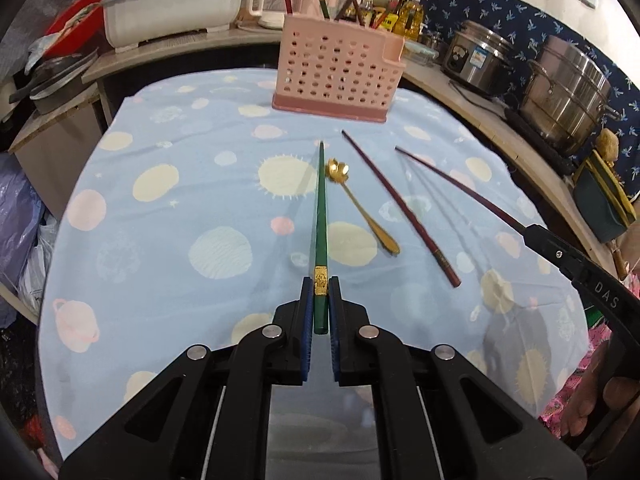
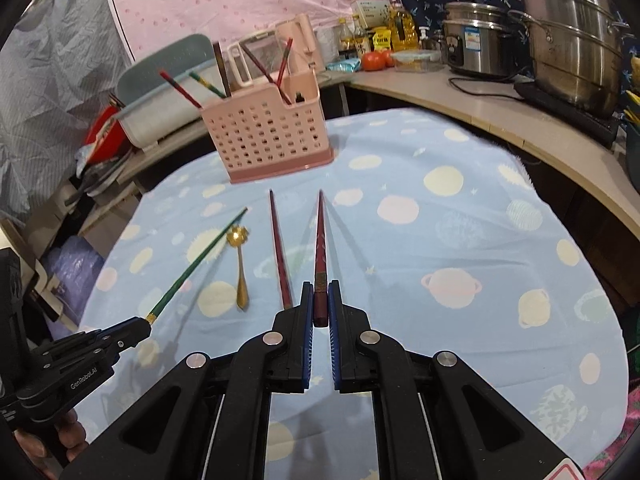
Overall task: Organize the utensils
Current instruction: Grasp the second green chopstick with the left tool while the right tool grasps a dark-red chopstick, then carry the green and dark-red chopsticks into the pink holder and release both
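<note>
My left gripper (image 1: 319,286) is shut on the thick end of a green chopstick (image 1: 321,216) and holds it above the cloth, tip toward the pink perforated utensil holder (image 1: 338,76). My right gripper (image 2: 320,292) is shut on a dark red chopstick (image 2: 320,240), also raised and pointing at the holder (image 2: 268,136). A gold spoon (image 1: 362,210) and a second dark red chopstick (image 1: 400,206) lie on the cloth between them; both show in the right wrist view, the spoon (image 2: 240,268) and the chopstick (image 2: 278,248). The holder has several chopsticks standing in it.
The table wears a light blue planet-print cloth (image 1: 180,208). Behind it, a counter carries steel pots (image 1: 568,92), oil bottles (image 1: 408,16), a white basin (image 1: 172,12) and a pink kettle (image 2: 298,44). Tomatoes (image 2: 376,60) sit on the counter.
</note>
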Available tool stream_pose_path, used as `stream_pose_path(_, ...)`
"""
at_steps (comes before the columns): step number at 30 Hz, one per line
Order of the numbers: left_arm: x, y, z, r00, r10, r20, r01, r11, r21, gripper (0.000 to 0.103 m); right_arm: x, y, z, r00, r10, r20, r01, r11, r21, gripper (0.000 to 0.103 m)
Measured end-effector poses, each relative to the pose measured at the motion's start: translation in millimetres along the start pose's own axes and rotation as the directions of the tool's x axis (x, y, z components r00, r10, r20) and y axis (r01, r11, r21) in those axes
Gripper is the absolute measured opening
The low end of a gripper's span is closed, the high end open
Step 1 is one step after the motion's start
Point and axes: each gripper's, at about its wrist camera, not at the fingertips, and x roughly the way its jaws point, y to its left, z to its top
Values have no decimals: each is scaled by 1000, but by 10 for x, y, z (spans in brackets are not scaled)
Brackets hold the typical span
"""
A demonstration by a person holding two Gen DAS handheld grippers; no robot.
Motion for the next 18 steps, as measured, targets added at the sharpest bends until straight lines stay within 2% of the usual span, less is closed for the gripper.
stream_pose_path(9,-459,0,341,992,-14,123,14,1000,-5,7,-399,-3,327,993,32,115,-35,999,25,7)
stream_pose_path(18,-817,-34,816,968,-11,249,8,1000,13,7,-721,83,782,975,56,215,-59,998,4,7)
